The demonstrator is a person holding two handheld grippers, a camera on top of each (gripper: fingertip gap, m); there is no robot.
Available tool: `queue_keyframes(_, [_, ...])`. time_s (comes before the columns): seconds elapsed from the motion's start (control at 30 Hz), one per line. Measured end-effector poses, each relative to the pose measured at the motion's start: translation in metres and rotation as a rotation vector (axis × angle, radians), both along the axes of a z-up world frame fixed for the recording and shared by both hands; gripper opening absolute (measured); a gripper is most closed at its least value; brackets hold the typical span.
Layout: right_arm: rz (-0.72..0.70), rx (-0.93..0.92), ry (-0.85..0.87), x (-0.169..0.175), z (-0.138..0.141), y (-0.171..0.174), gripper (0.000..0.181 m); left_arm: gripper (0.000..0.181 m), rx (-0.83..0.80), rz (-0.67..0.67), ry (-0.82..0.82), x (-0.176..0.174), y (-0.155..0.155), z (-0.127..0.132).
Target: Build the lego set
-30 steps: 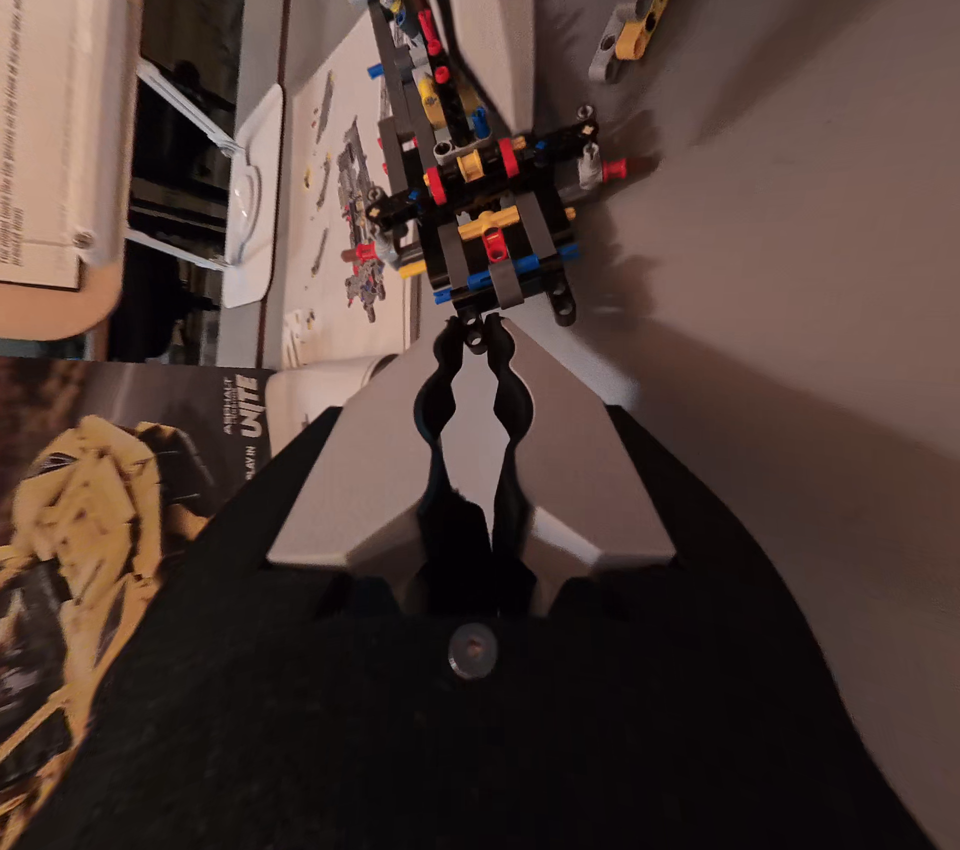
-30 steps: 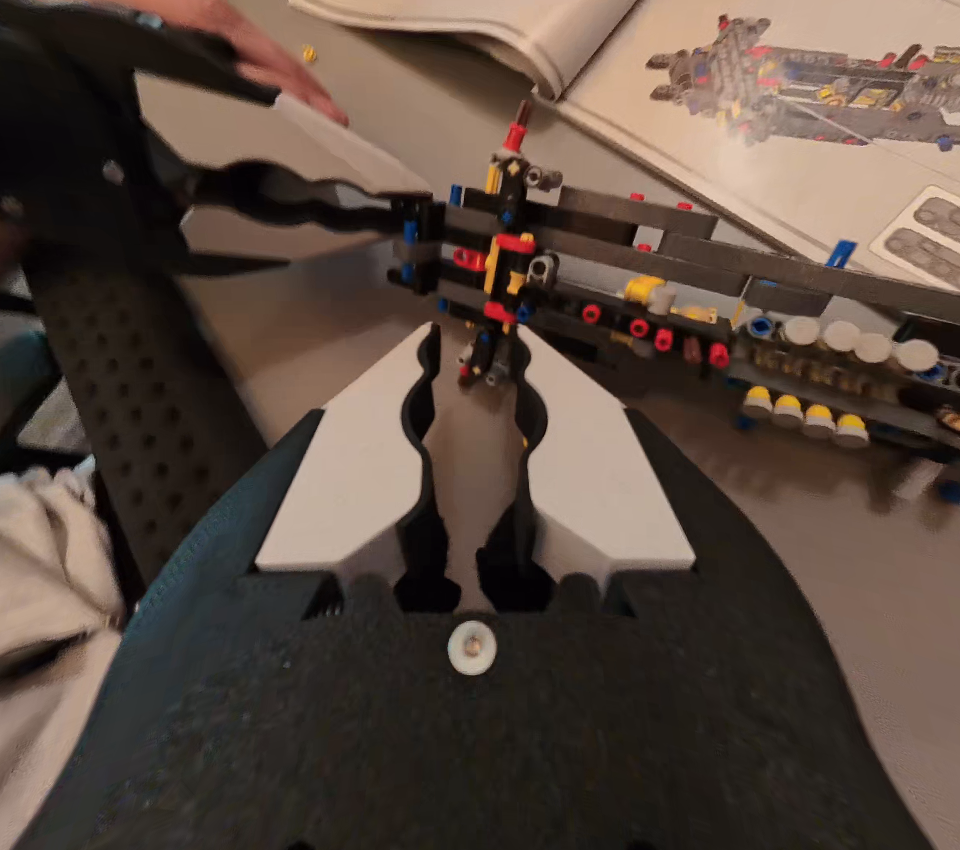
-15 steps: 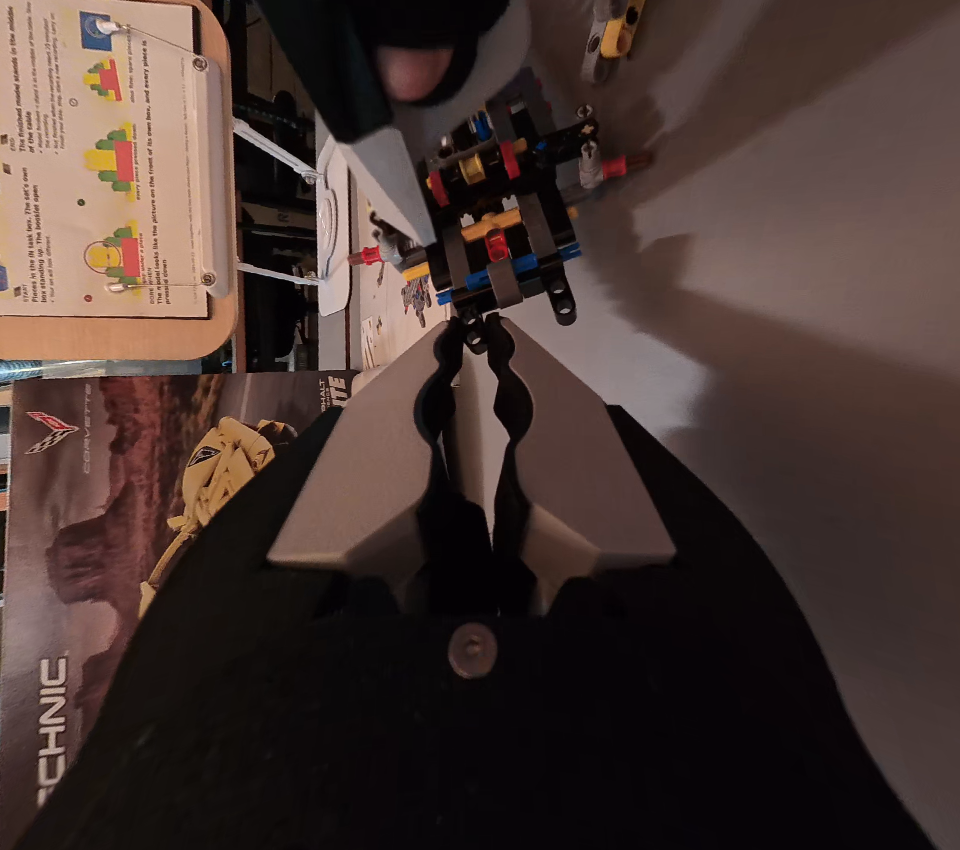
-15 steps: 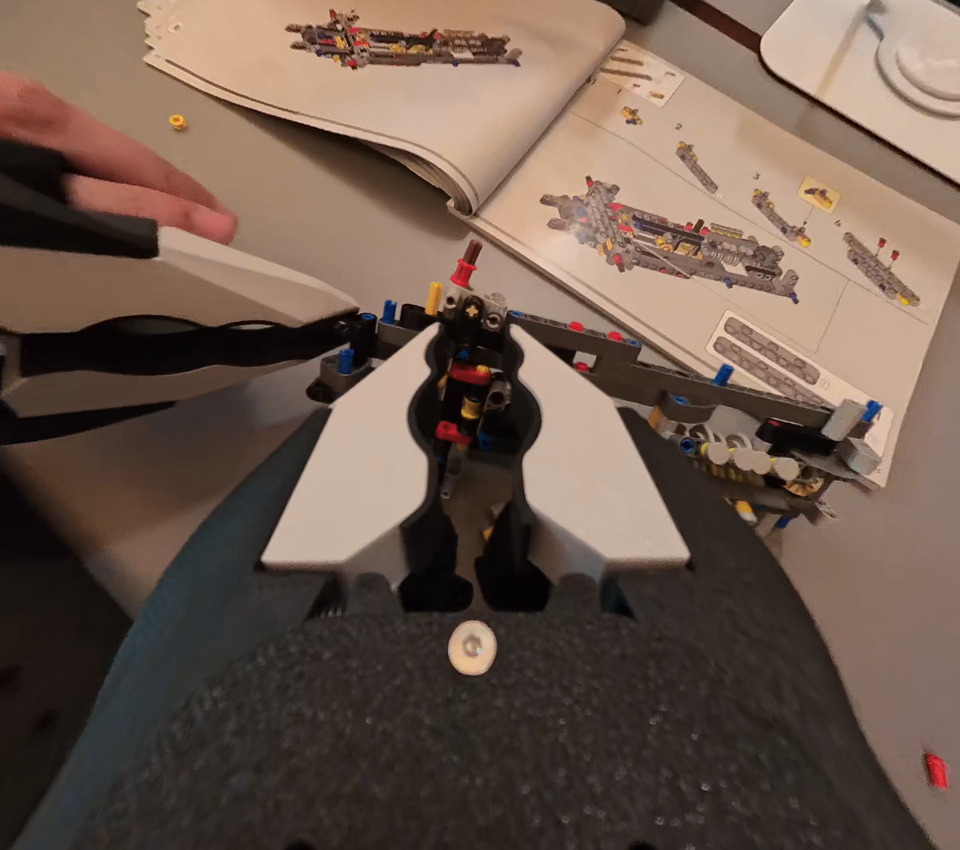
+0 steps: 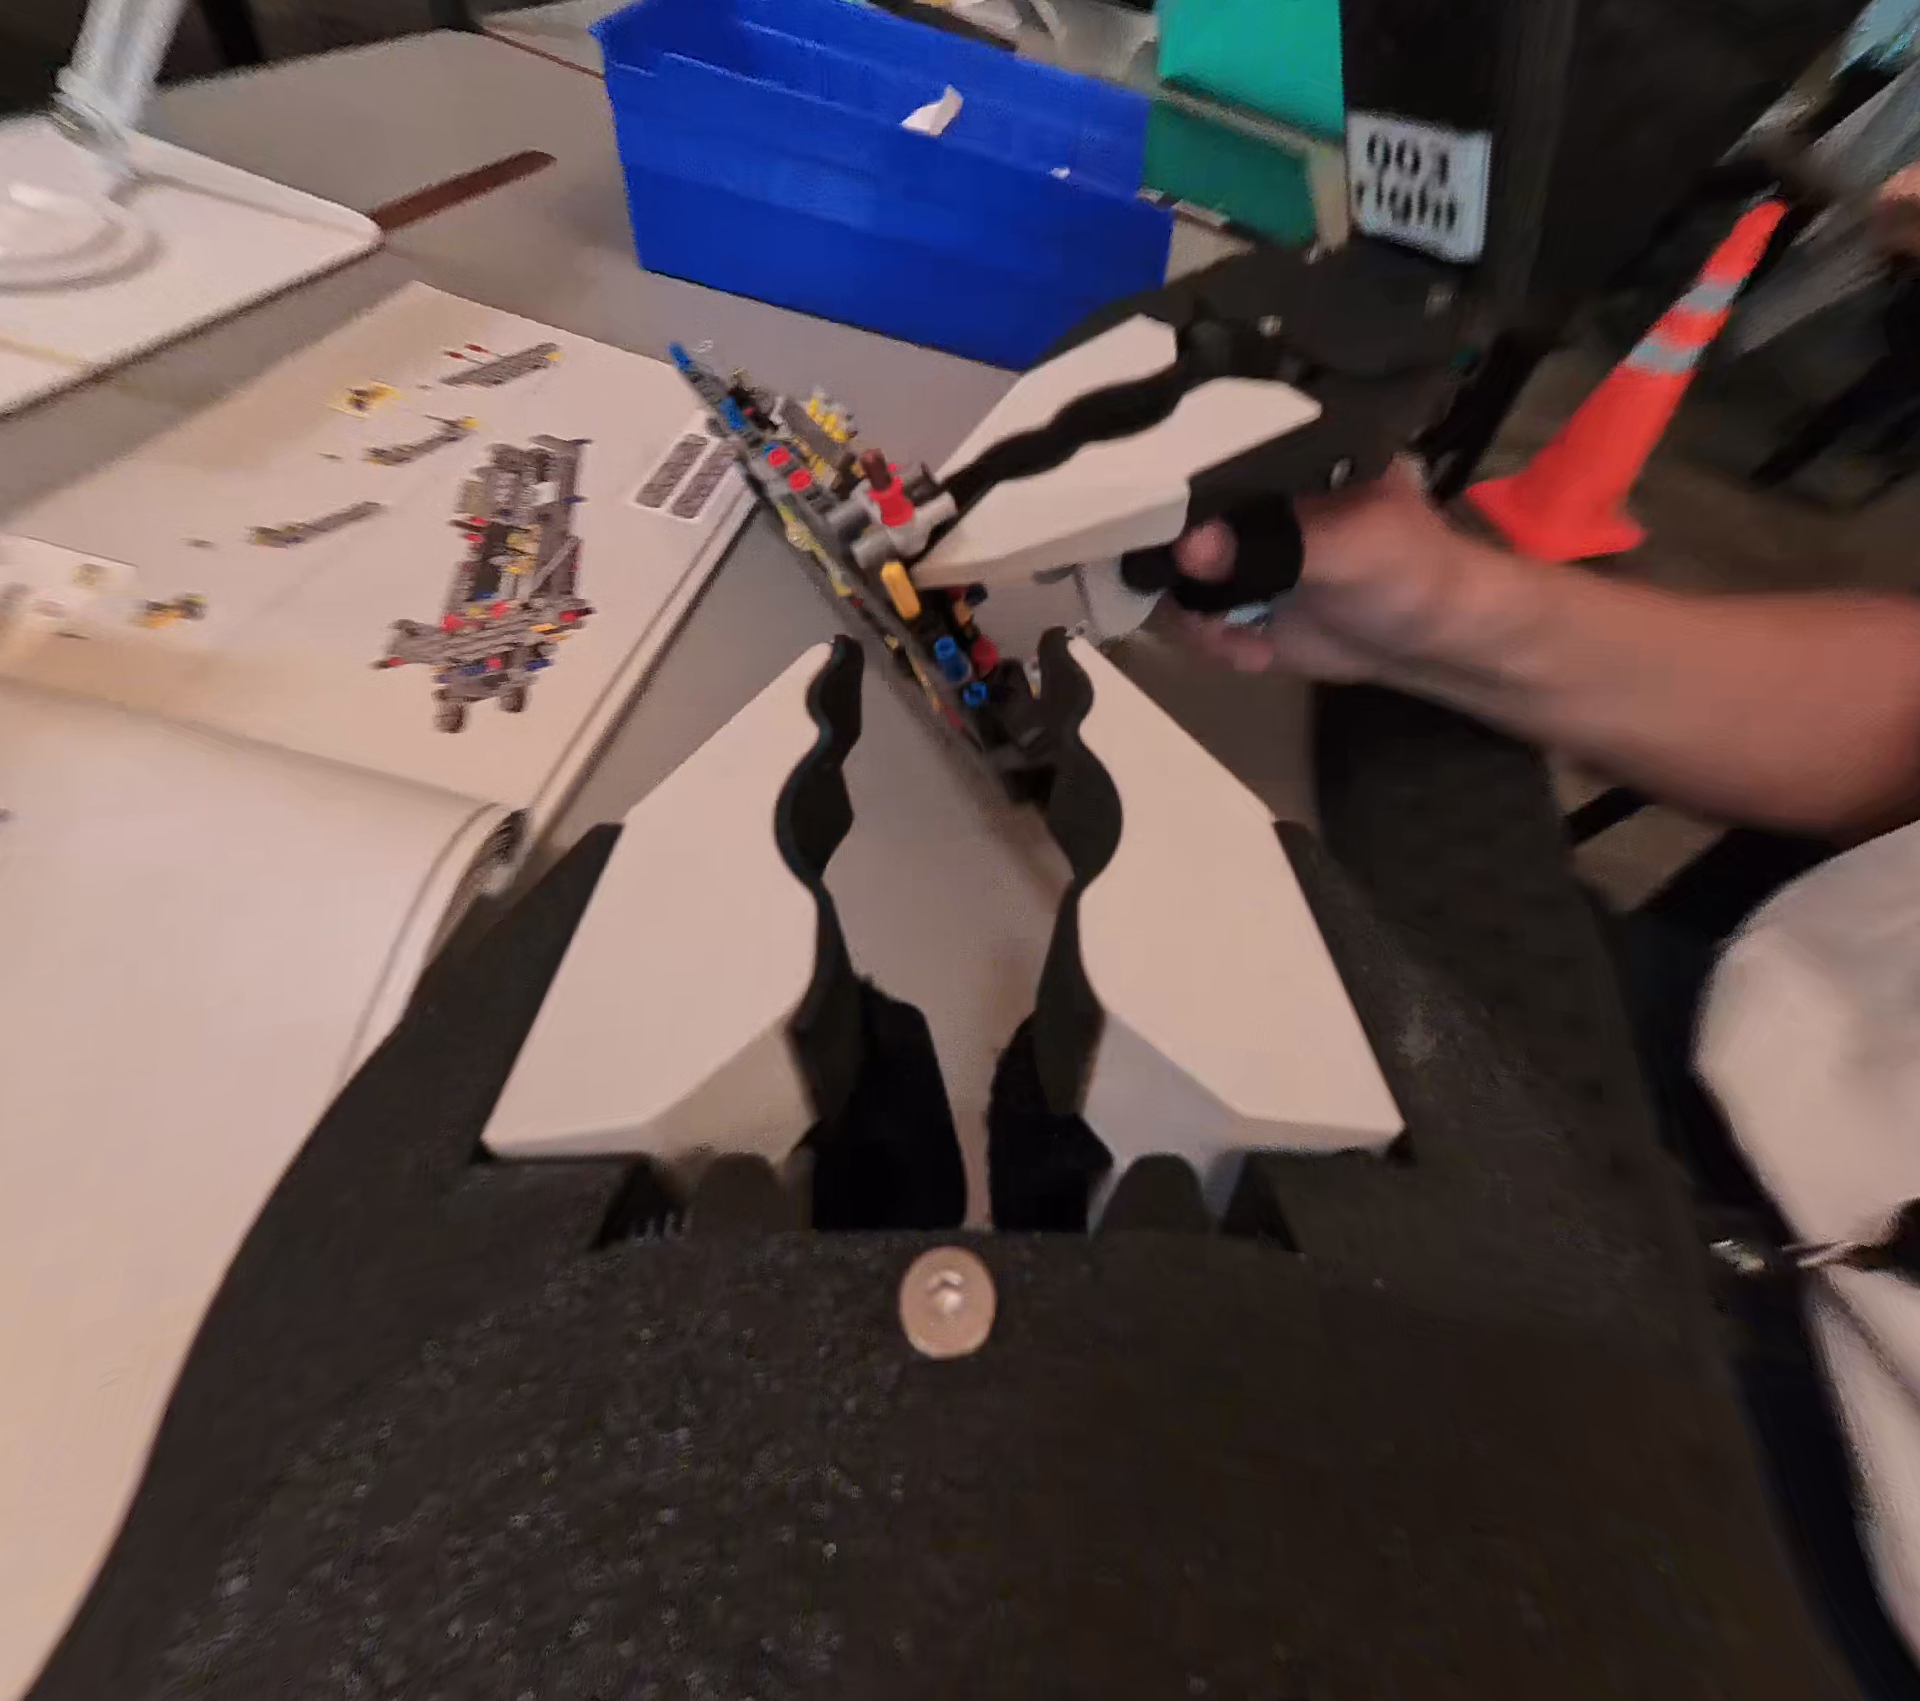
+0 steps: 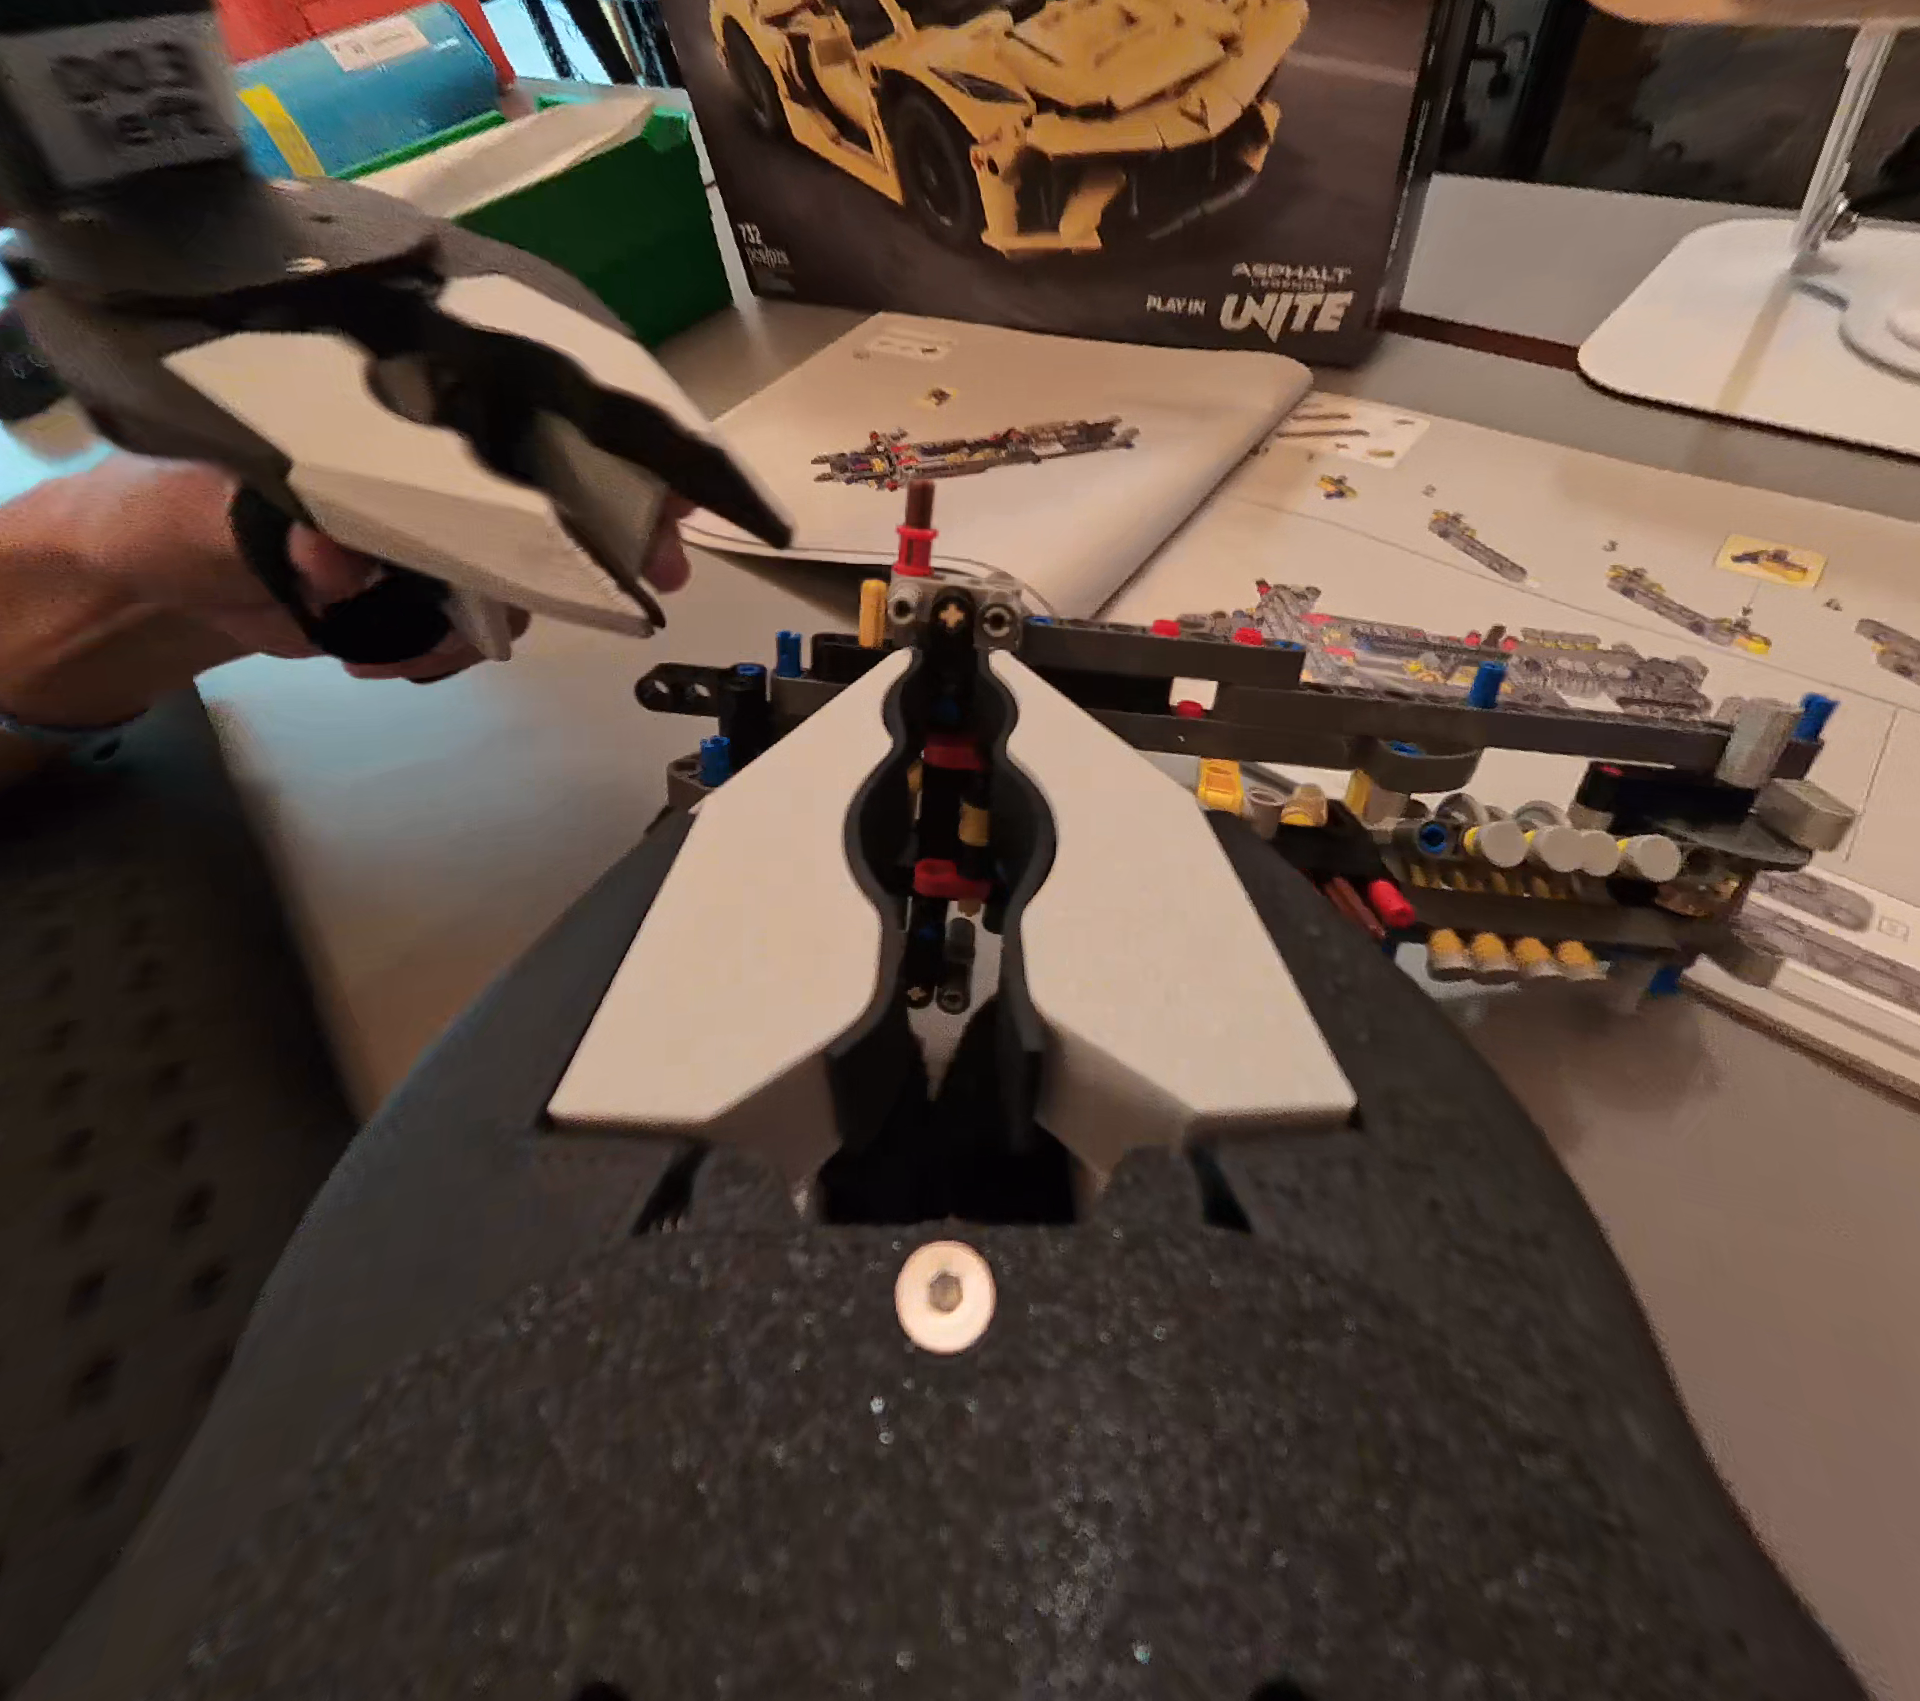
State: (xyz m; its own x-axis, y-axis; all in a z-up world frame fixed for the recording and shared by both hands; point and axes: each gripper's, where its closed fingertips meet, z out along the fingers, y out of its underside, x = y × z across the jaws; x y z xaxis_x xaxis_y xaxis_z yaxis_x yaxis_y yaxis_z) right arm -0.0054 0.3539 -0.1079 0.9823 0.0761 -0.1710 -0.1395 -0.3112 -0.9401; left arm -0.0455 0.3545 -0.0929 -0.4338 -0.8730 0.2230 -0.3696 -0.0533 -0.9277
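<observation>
The long dark-grey lego chassis (image 6: pixel 1455 716), studded with red, blue and yellow pins, is turned on its edge just above the table. My right gripper (image 6: pixel 951 664) is shut on its cross-section near one end. In the left wrist view the chassis (image 5: pixel 821 488) runs away from me, with the right gripper (image 5: pixel 925 524) clamped on it from the right. My left gripper (image 5: pixel 951 664) is open and empty. The chassis's near end lies just inside its right finger (image 5: pixel 1070 768). From the right wrist view the left gripper (image 6: pixel 712 576) hovers up and left of the chassis.
The open instruction booklet (image 5: pixel 416 508) lies left of the chassis, and also behind and under it (image 6: pixel 1039 425). The set's box (image 6: pixel 1039 41) stands behind the booklet. A blue bin (image 5: pixel 883 197), a green bin (image 6: pixel 623 217), an orange cone (image 5: pixel 1642 404) and a white lamp base (image 6: pixel 1745 342) surround the work area.
My left gripper let go of the chassis end, opened and swung back. My right gripper closed around the chassis and now holds it alone, turned on edge.
</observation>
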Motion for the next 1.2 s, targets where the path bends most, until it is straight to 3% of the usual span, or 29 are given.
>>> queue_keyframes(0.07, [0.009, 0.015, -0.029, -0.005, -0.002, 0.001, 0.006, 0.032, -0.069, 0.002, 0.031, 0.008, 0.0, -0.002])
queue_keyframes(0.27, [-0.034, 0.005, -0.085, -0.016, -0.007, 0.004, 0.006, 0.021, -0.028, 0.017, 0.138, 0.015, -0.004, -0.028])
queue_keyframes(0.57, [0.013, -0.01, 0.051, -0.021, -0.014, 0.005, 0.01, 0.009, 0.072, 0.054, 0.174, 0.014, -0.002, -0.045])
queue_keyframes(0.7, [0.04, 0.014, 0.119, -0.02, -0.01, 0.001, 0.009, 0.009, 0.05, 0.046, 0.17, 0.013, -0.003, -0.045])
queue_keyframes(1.0, [0.046, -0.03, 0.209, -0.021, -0.019, 0.001, 0.007, 0.011, 0.207, 0.07, 0.053, 0.014, 0.002, -0.046])
queue_keyframes(1.2, [0.042, -0.002, 0.211, -0.02, -0.015, 0.001, 0.007, 0.011, 0.139, 0.081, 0.042, 0.016, 0.002, -0.04])
